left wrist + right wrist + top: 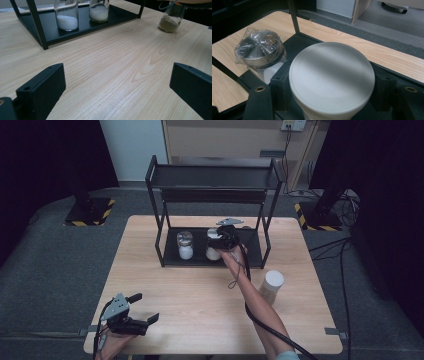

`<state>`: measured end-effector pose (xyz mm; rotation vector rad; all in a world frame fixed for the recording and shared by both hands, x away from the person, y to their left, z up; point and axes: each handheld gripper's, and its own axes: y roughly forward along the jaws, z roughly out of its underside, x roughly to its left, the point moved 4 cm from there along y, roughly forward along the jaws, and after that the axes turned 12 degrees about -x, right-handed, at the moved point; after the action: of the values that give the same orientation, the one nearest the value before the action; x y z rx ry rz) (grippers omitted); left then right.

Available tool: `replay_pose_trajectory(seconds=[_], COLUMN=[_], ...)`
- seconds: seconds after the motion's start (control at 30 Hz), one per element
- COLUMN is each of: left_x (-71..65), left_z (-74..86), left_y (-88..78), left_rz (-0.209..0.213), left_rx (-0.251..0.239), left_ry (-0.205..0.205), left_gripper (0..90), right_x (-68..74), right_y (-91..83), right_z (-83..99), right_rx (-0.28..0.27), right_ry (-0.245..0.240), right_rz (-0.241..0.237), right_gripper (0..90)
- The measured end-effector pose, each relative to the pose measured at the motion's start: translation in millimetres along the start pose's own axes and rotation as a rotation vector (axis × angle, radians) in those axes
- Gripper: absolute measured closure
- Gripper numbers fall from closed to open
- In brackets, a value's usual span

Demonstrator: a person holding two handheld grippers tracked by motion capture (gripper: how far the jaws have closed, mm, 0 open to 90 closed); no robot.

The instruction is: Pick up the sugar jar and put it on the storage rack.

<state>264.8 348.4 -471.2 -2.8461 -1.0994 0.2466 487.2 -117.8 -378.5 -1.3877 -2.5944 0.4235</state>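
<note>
The rack (212,210) fills the upper centre of the high view; on its bottom shelf (250,251) the right gripper (222,239) is clenched on an upright white-lidded jar (332,77), probably seated, just right of a wrapped jar (185,245). Bottom left, the left gripper (145,309) rests released

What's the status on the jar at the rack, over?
Right gripper shut on white-lidded jar, on rack bottom shelf. Left gripper open, idle. Wrapped jar close beside.

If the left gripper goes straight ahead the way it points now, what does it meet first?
Probably nothing for some way: bare table lies before the open left gripper. Farther on stands the black rack, slightly left; depth is unclear.
</note>
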Motion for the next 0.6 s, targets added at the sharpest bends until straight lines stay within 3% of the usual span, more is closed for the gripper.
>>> replay_pose_trajectory(seconds=[0.2,0.37,0.6], left_x=[-0.2,-0.7,-1.0], left_z=[-0.2,-0.4,-0.5], left_y=[0.2,0.2,0.1], left_rz=[0.001,0.000,-0.001], left_rx=[0.001,0.002,0.001], left_ry=[0.003,0.005,0.006], left_gripper=[0.0,0.0,0.0], right_x=[1.1,0.9,0.5], right_y=[0.4,-1.2,-11.0], right_z=[1.4,2.3,-10.1], right_rx=[-0.005,-0.026,-0.051], right_ry=[-0.011,0.013,0.015], right_rz=[-0.006,-0.006,-0.020], right_gripper=[32.4,30.1,12.8])
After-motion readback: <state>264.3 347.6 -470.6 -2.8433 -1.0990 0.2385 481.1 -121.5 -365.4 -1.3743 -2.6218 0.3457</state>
